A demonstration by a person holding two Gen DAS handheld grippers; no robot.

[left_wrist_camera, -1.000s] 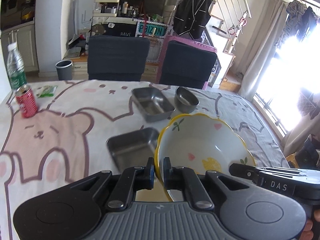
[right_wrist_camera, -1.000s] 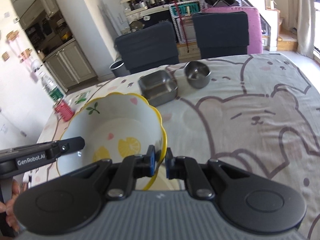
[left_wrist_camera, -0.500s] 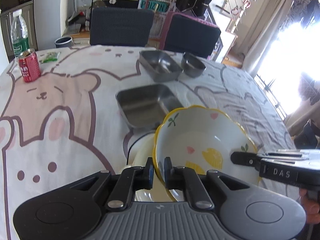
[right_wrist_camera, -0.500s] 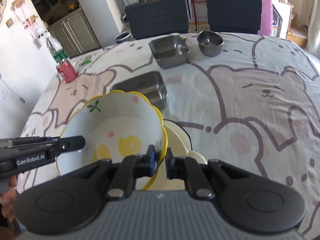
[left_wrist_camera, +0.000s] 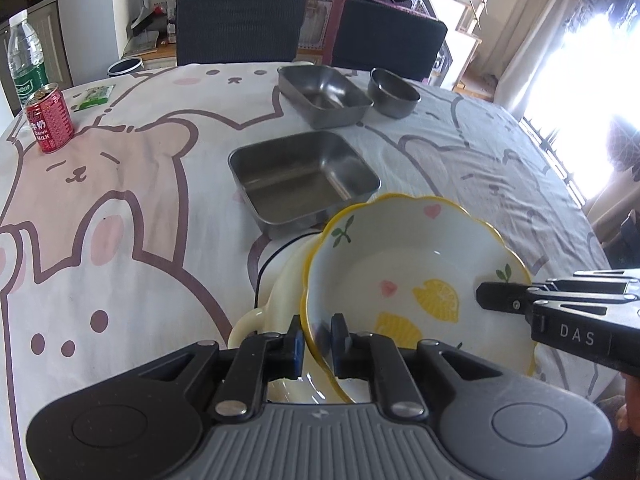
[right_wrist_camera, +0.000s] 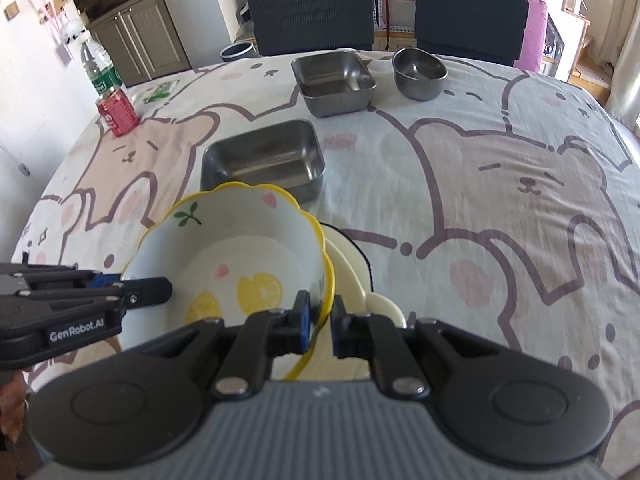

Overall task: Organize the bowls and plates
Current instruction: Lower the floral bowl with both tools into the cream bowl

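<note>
Cotton cloth printed with pink and grey cartoon bears covers your bench (left_wrist_camera: pixel 132 184), and behind it stand two dark upholstered chairs (right_wrist_camera: pixel 312 12), kitchen cupboards and a bright curtained window.

Take the near steel tray (left_wrist_camera: pixel 304 178) as your landmark: square, brushed metal, rounded corners. Beyond it sit a second steel tray (left_wrist_camera: pixel 324 96) and, just beside that one, a round steel bowl (left_wrist_camera: pixel 394 92). Far off to its left are a red drink can (left_wrist_camera: pixel 49 123) and a clear water bottle (left_wrist_camera: pixel 24 64).

In front of the tray, nearest you, is the glossy ceramic bowl (left_wrist_camera: pixel 404 276): white, scalloped yellow rim, painted with lemon slices, hearts and leaves. It sits tilted over a cream handled dish (left_wrist_camera: pixel 280 292) that rests on the cloth.

Your left gripper (left_wrist_camera: pixel 316 338) has its blue-padded jaws on either side of the bowl's rim; they have just been easing apart, and a small gap shows at the pads. Your right gripper (right_wrist_camera: pixel 320 320) pinches the opposite rim, jaws pressed onto it.

A second ago the bowl hung higher, hiding part of the tray, and the cream dish was out of sight; now it has come down onto that dish.
</note>
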